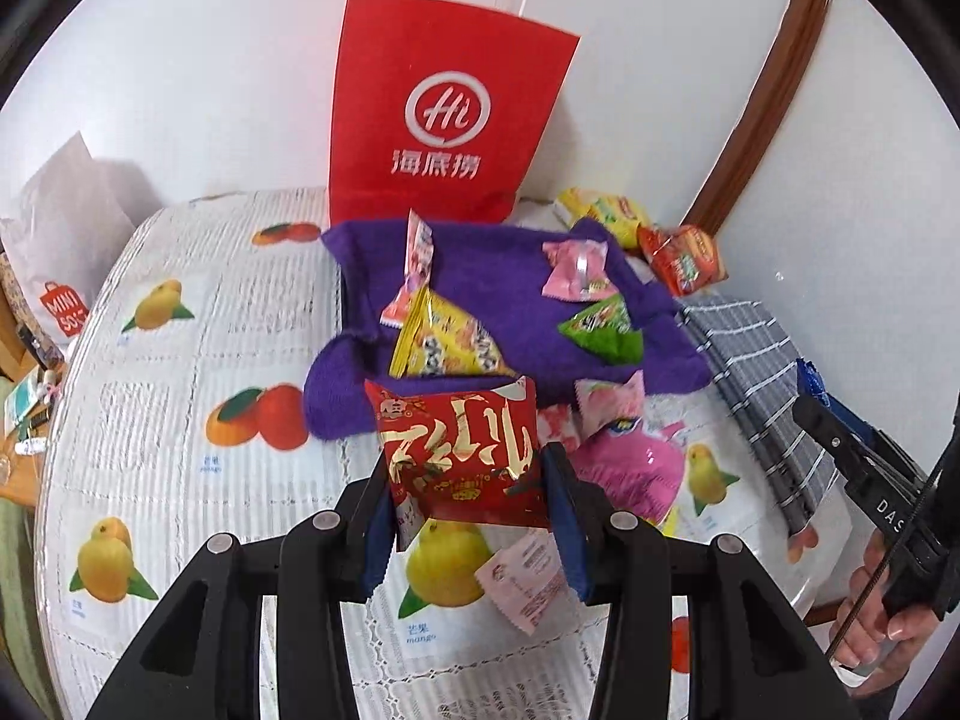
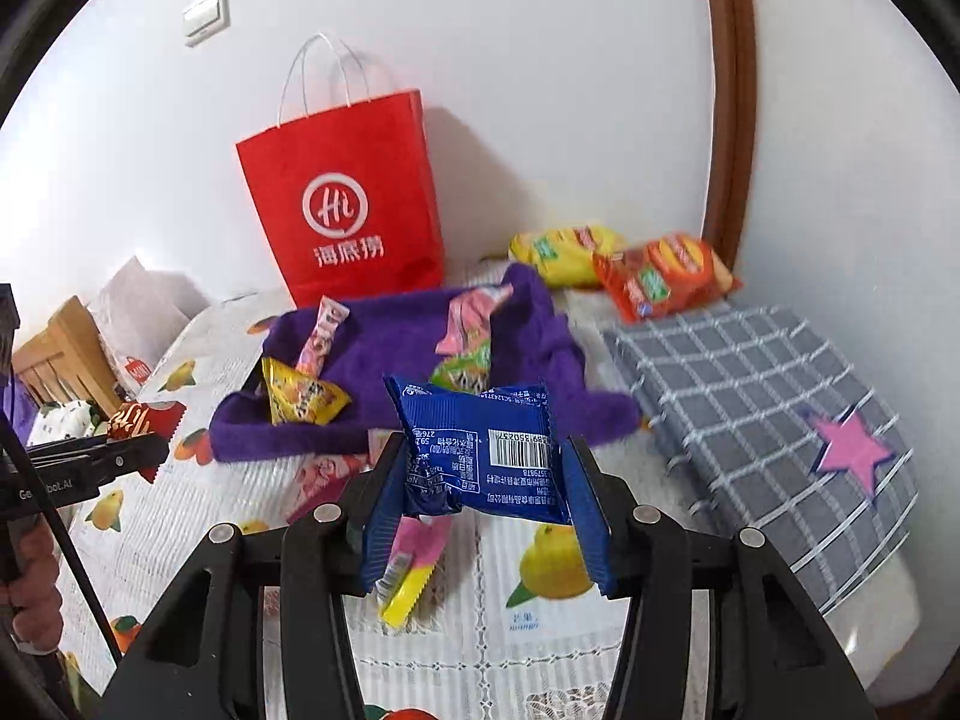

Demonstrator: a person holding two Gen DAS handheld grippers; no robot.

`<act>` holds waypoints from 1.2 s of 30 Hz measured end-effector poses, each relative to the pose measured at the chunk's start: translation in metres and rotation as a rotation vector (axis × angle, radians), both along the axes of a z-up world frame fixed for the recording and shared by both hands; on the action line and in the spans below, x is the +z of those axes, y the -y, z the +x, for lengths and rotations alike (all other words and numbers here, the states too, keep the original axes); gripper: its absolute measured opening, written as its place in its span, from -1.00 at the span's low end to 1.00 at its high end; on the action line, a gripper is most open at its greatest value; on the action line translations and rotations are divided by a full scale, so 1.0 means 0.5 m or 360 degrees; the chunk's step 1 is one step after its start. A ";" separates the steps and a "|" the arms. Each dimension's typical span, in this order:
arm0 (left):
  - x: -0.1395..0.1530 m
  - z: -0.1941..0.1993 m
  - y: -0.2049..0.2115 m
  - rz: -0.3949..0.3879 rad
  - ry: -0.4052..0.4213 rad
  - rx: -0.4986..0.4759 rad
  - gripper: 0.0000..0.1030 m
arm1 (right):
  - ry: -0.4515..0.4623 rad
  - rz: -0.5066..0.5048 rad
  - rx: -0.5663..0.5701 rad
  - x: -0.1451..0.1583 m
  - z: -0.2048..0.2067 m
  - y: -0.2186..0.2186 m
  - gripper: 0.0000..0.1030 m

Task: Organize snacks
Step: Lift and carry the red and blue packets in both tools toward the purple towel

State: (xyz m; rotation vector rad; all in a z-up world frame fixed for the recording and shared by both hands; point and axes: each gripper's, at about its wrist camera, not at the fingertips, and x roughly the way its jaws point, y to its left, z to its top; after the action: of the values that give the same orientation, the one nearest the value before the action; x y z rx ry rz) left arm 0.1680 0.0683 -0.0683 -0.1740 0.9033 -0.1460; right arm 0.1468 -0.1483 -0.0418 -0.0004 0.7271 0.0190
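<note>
My left gripper point(image 1: 467, 498) is shut on a red snack packet with gold lettering point(image 1: 462, 456), held above the fruit-print tablecloth point(image 1: 180, 420). Over the same table, my right gripper point(image 2: 483, 492) is shut on a blue snack packet point(image 2: 480, 450) with its barcode side up. Beyond both lies a purple towel point(image 1: 510, 300) carrying a yellow packet point(image 1: 447, 345), a green triangular packet point(image 1: 603, 330) and pink packets point(image 1: 576, 270). A red paper bag point(image 1: 444, 114) stands upright against the wall behind the towel. More pink packets point(image 1: 630, 462) lie on the cloth near my left fingers.
A grey checked cloth point(image 2: 750, 396) with a pink star covers the right side of the table. Yellow point(image 2: 564, 252) and orange point(image 2: 666, 276) snack bags lie at the back right by a brown door frame. A white shopping bag point(image 1: 60, 252) and a wooden chair point(image 2: 60, 354) stand left.
</note>
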 end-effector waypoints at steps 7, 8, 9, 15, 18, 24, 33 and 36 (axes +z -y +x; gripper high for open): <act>0.035 0.029 0.000 -0.0041 0.0029 0.0007 -0.17 | 0.0059 -0.0010 -0.0002 0.063 0.025 -0.014 -0.02; 0.039 0.033 -0.001 -0.0046 0.0033 0.0007 -0.17 | 0.0066 0.0007 -0.0003 0.073 0.034 -0.013 -0.02; 0.046 0.039 0.000 -0.0052 0.0040 0.0006 -0.17 | 0.0069 0.0027 0.0000 0.081 0.040 -0.012 -0.02; 0.102 0.088 0.000 -0.0036 0.0112 0.0022 -0.17 | 0.0071 0.0109 0.0002 0.122 0.090 -0.010 -0.02; 0.125 0.115 -0.002 -0.0034 0.0140 0.0035 -0.17 | 0.0056 0.0143 0.0012 0.140 0.124 -0.009 -0.02; 0.149 0.182 -0.012 -0.0027 0.0175 0.0066 -0.17 | 0.0014 0.0228 0.0018 0.165 0.208 -0.005 -0.02; 0.115 0.286 -0.068 -0.0041 0.0137 0.0185 -0.17 | -0.0011 0.0311 0.0092 0.157 0.334 -0.034 -0.02; 0.084 0.310 -0.092 -0.0064 0.0097 0.0221 -0.17 | -0.0091 0.0369 0.0113 0.117 0.380 -0.050 -0.02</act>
State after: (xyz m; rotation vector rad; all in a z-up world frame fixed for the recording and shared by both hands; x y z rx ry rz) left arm 0.3230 0.1144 -0.0265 -0.2676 0.8252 -0.0402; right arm 0.3368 -0.1231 0.0167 0.1968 0.7787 0.1716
